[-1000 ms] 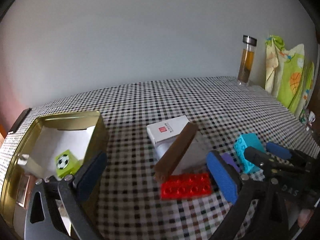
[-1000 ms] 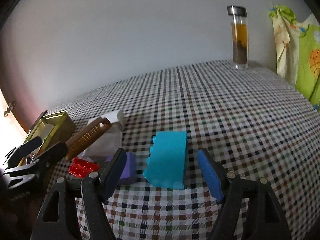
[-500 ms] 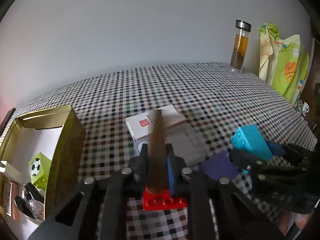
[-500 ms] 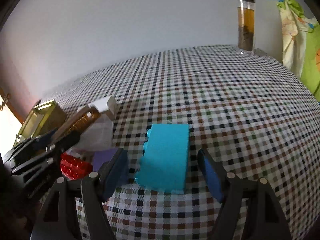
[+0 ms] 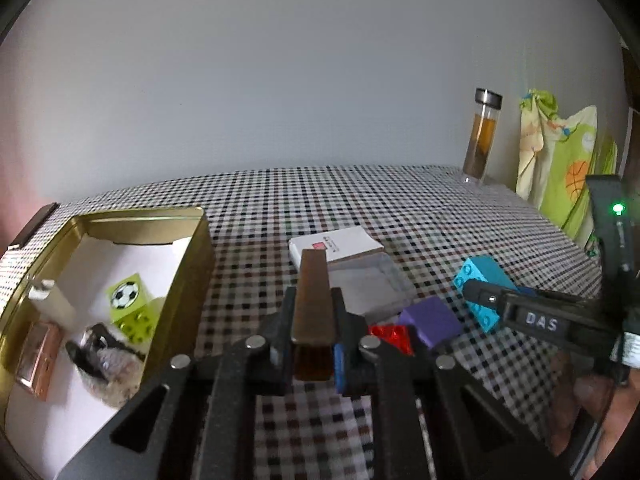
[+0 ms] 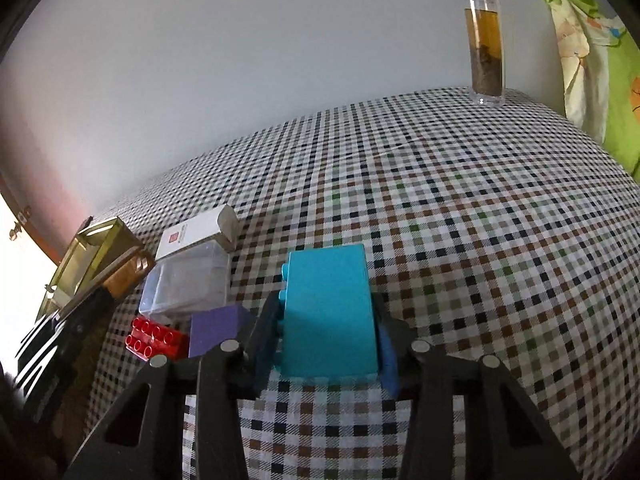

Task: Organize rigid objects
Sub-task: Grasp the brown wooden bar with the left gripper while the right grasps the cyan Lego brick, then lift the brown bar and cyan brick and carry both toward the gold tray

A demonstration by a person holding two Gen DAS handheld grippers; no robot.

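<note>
Through my left wrist camera, my left gripper was clamped tight on the near end of the brown comb, whose length ran away from me over the checked tablecloth. The gold tin sat open at the left, holding a green football block. Beyond the comb lay a white box resting on a clear case, with a red brick and a purple block just to the right. Further right, my right gripper showed side-on at the turquoise brick.

Through my right wrist camera, my right gripper had just been closing, and its pads pressed both sides of the turquoise brick. The purple block and red brick lay near left, the clear case behind them. A glass bottle stood at the far right edge.
</note>
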